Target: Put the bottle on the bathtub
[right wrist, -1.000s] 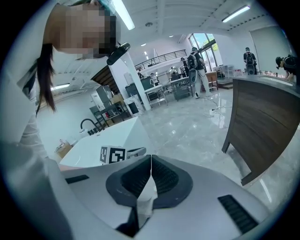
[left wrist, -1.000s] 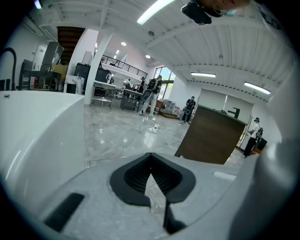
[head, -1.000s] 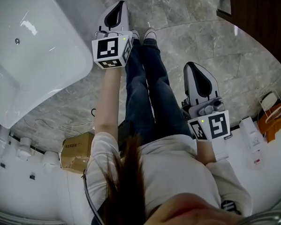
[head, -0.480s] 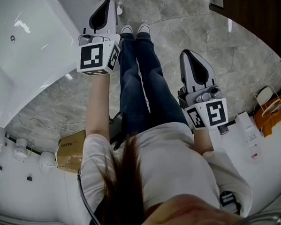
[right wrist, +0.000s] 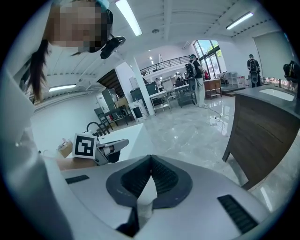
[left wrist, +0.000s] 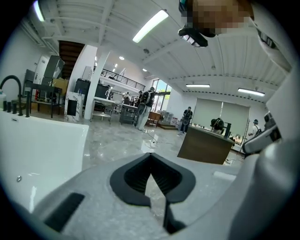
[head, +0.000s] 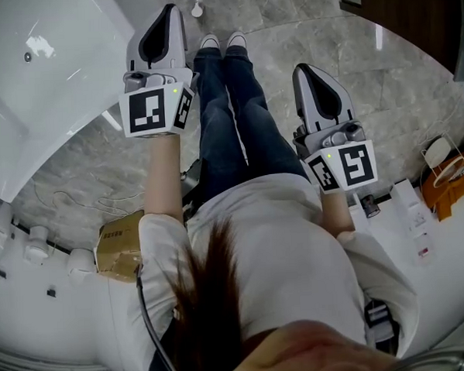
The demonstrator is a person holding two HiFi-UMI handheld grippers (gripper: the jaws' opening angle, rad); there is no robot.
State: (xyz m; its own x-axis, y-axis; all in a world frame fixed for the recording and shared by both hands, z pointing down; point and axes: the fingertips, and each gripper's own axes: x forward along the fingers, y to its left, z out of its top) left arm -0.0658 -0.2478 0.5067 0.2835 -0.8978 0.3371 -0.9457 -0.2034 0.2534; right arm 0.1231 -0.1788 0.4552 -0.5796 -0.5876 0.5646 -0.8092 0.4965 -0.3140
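At ten o'clock sits the white bathtub (head: pixel 49 97). Left gripper (head: pixel 170 13) and right gripper (head: pixel 305 72) both have their jaws pressed together, holding nothing. I cannot surely pick out the bottle. It is probably light and slippery, so grasp it mid-body.

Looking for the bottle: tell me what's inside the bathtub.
Bathtub: bare white inside, one small round fitting, no bottle. Its left part is out of frame.
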